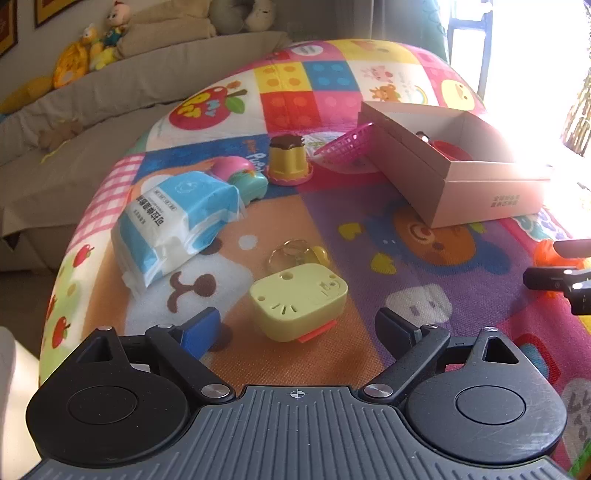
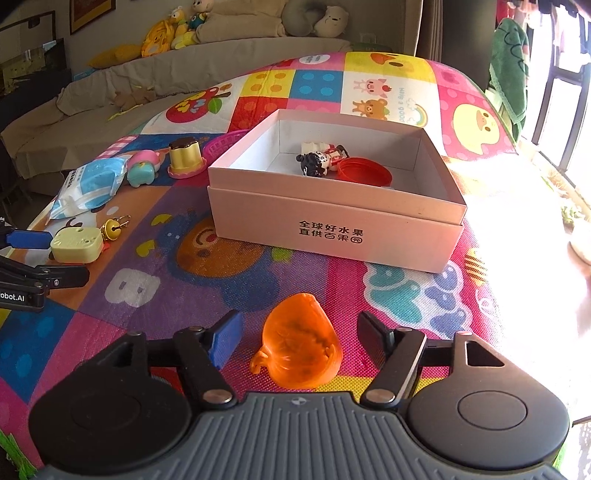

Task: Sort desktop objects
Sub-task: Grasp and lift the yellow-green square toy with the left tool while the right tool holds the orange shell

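Note:
My left gripper (image 1: 297, 326) is open, its fingers on either side of a pale green plastic box (image 1: 297, 301) on the play mat; behind it lies a yellow bell keyring (image 1: 295, 253). My right gripper (image 2: 299, 334) is open around an orange translucent toy (image 2: 297, 349) lying on the mat. The white cardboard box (image 2: 332, 229) stands ahead and holds a small figurine (image 2: 319, 158) and a red lid (image 2: 364, 171). The green box (image 2: 75, 243) and left gripper (image 2: 26, 258) also show at the left of the right wrist view.
A blue tissue pack (image 1: 173, 225), a pink-and-teal squishy toy (image 1: 243, 177), a pudding toy (image 1: 288, 158) and a pink basket (image 1: 345, 146) lie behind. The white box (image 1: 461, 177) stands at right. A sofa with plush toys (image 2: 177, 29) is beyond the mat.

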Demonstrator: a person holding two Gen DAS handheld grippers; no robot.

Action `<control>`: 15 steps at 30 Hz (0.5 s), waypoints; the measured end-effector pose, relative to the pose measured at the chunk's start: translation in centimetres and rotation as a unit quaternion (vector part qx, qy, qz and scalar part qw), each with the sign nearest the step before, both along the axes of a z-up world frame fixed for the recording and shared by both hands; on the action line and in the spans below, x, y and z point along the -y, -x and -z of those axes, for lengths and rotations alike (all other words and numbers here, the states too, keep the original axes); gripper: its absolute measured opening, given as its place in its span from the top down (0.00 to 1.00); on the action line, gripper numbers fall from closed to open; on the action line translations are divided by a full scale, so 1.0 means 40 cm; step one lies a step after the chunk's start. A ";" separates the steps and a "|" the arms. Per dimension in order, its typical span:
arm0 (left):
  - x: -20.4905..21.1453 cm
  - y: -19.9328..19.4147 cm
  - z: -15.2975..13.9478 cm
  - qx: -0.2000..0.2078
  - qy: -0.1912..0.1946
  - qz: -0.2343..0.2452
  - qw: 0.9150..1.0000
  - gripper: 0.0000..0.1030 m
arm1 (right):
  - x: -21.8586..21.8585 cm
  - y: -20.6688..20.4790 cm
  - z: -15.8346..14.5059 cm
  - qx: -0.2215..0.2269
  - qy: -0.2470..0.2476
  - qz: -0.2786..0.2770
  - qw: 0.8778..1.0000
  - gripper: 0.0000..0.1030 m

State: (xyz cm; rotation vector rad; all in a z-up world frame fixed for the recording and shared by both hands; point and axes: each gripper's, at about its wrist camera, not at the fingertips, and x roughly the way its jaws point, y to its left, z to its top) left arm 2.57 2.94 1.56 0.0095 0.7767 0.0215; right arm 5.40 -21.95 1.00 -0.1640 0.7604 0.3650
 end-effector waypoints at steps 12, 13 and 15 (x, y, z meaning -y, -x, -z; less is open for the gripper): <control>0.036 -0.046 -0.003 0.005 0.001 -0.011 1.000 0.38 | 0.022 -0.004 0.004 -0.015 -0.011 0.006 1.000 0.55; 0.040 -0.040 -0.009 0.010 -0.001 -0.007 1.000 0.38 | 0.026 -0.004 0.002 -0.018 -0.015 0.005 1.000 0.55; 0.048 -0.030 -0.027 0.022 -0.001 0.000 1.000 0.38 | 0.032 -0.002 -0.003 -0.016 -0.014 0.007 1.000 0.55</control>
